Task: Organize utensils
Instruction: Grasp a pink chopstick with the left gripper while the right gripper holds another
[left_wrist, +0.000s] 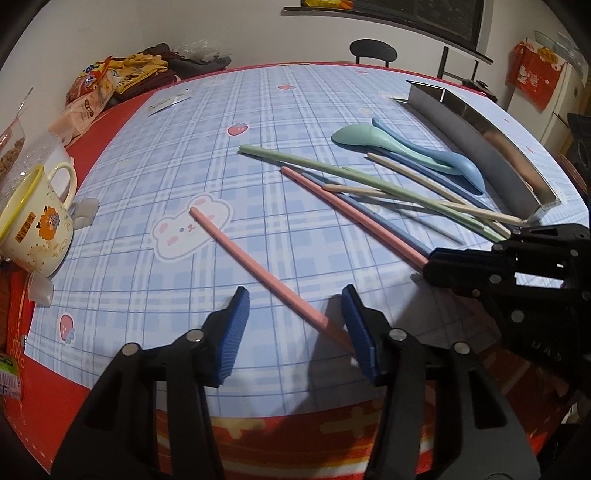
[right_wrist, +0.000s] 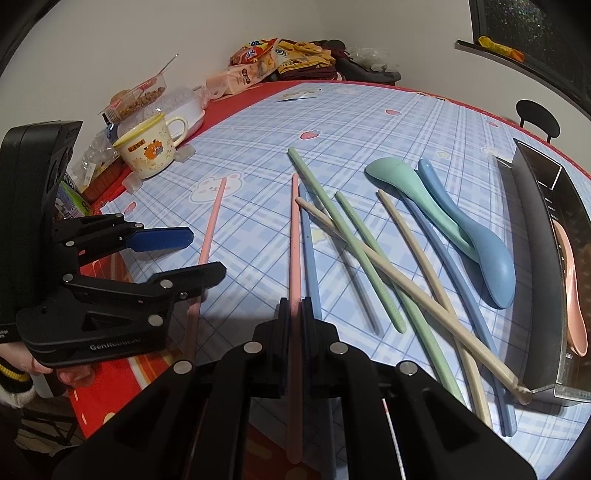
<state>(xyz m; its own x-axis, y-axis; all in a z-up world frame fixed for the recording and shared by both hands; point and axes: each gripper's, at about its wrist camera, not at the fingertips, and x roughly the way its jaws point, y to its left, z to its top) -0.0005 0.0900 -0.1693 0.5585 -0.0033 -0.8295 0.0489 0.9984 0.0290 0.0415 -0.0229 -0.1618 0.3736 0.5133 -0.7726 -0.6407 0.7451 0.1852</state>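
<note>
Several chopsticks lie on the blue plaid tablecloth (left_wrist: 258, 110): pink, green, beige and blue. My left gripper (left_wrist: 295, 295) is open, its blue pads (left_wrist: 236, 332) on either side of the near end of one pink chopstick (left_wrist: 251, 258), which lies flat; it also shows in the right wrist view (right_wrist: 210, 229). My right gripper (right_wrist: 294, 310) is shut on the second pink chopstick (right_wrist: 294, 229), also seen in the left wrist view (left_wrist: 351, 210). A green spoon (right_wrist: 402, 181) and a blue spoon (right_wrist: 476, 247) lie crossed near a metal tray (right_wrist: 532, 236) holding a pink spoon (right_wrist: 574, 295).
A yellow-rimmed mug (left_wrist: 33, 221) stands at the left table edge beside plastic containers (right_wrist: 173, 99). Snack bags and clothes (left_wrist: 122, 77) are piled at the far left corner. A chair (left_wrist: 373, 51) stands behind the table. The left gripper (right_wrist: 177, 254) shows in the right wrist view.
</note>
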